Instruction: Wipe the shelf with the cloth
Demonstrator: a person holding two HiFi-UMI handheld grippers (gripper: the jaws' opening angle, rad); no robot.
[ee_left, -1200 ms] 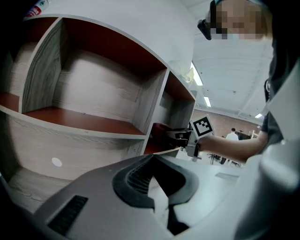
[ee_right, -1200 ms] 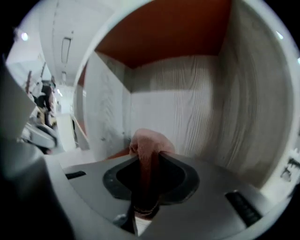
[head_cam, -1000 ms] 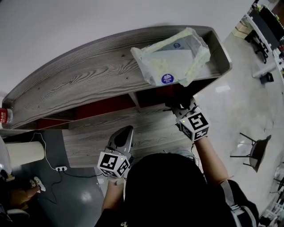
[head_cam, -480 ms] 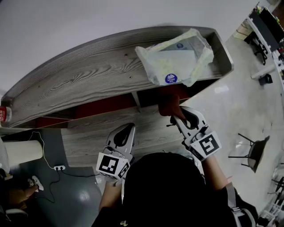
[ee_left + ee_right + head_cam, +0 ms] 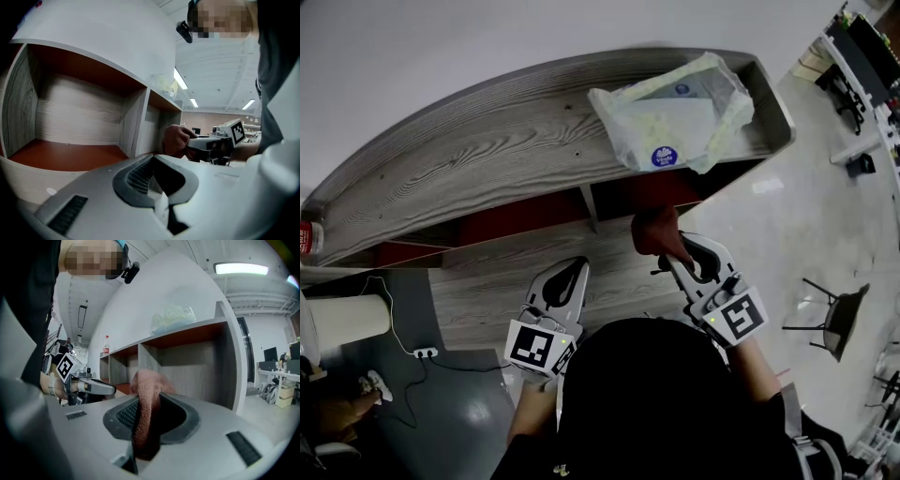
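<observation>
the reddish cloth (image 5: 654,230), bunched at centre right of the head view before the shelf (image 5: 487,159), looks soft, light and floppy, best pinched by a thick fold as the right tool (image 5: 671,251) clamps it; left tool (image 5: 572,274) closed, empty.

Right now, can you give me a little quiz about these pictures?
1. True or false: the right gripper is shut on the cloth.
2. What lies on top of the shelf? A a plastic bag; B a book; C a shoe.
3. Which gripper holds nothing?
Key: 1 true; 2 A; 3 the left gripper.
</observation>
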